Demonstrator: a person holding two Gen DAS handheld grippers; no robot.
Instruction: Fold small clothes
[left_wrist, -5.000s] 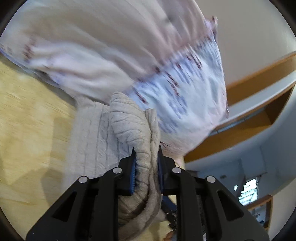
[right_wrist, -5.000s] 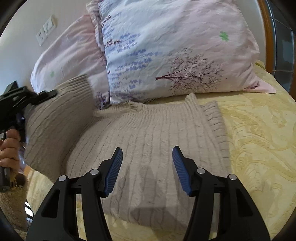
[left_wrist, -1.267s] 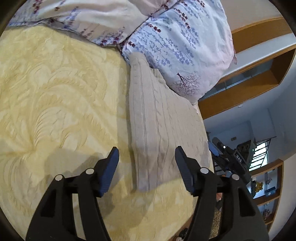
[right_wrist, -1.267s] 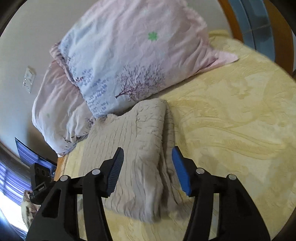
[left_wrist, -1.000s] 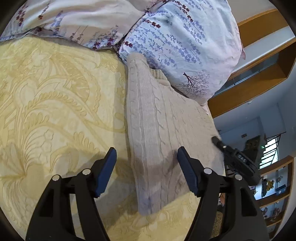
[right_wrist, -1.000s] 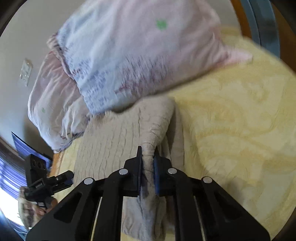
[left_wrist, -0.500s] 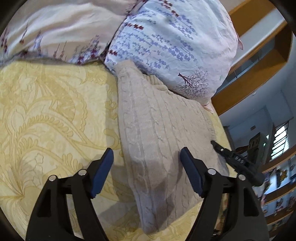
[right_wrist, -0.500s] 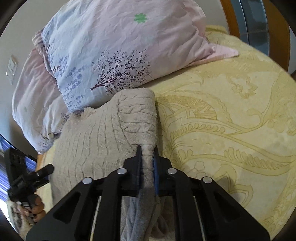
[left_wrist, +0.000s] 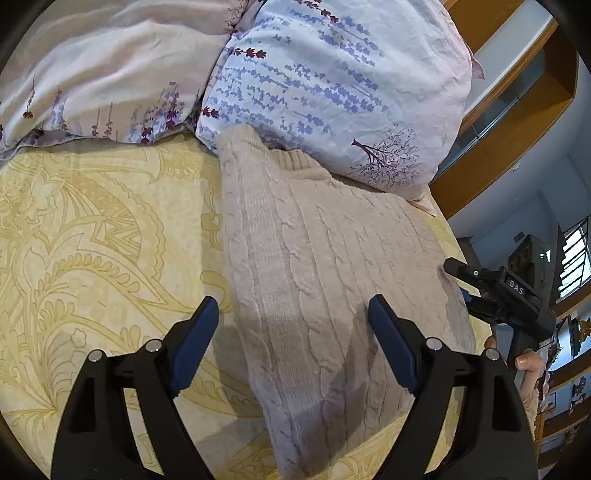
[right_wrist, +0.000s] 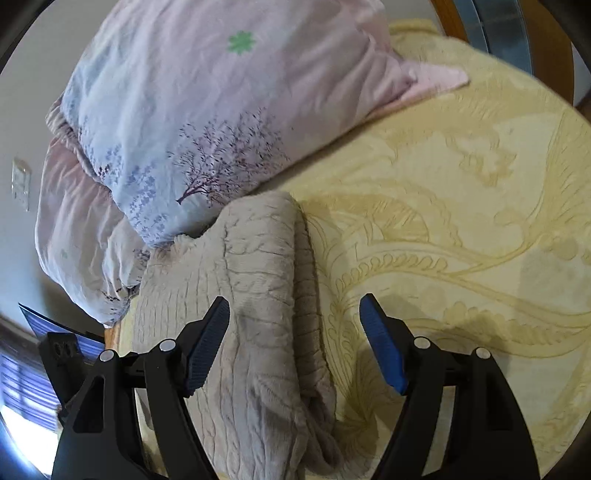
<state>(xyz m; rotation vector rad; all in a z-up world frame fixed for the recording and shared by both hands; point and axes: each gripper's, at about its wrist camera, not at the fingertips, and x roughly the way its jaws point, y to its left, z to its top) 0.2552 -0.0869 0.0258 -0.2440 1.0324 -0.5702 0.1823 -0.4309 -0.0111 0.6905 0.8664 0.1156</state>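
Sweater (left_wrist: 325, 280) lay folded beneath both opening grippers, left gripper (left_wrist: 295, 347) and right gripper (right_wrist: 295, 343), neither gripping it.

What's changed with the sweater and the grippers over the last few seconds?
The right gripper, clamped on the sweater edge a second ago, has let go; its jaws are opening. The left gripper released the side it lifted earlier and is opening wider. Sweater stays folded against the pillow.
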